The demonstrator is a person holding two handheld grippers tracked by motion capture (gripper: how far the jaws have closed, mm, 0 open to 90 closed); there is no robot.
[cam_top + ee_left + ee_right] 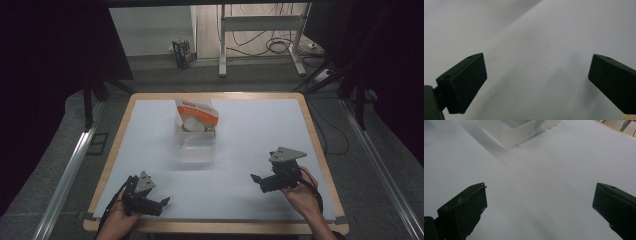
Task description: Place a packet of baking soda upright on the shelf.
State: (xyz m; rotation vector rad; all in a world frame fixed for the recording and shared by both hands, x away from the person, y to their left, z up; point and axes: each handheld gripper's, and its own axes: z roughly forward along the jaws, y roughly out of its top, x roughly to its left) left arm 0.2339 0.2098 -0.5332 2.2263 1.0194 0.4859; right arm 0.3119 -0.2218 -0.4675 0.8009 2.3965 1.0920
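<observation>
A clear plastic tray sits near the middle of the white table top, with an orange-and-white bag standing at its far end; round white pieces show inside the bag. My left gripper is held at the near left edge, open, nothing between its jaws. My right gripper hovers at the near right, open and empty, pointing left toward the tray.
The table has a wooden rim. Metal rails run along both sides on the floor. A desk frame with cables and a small box stand beyond the far edge.
</observation>
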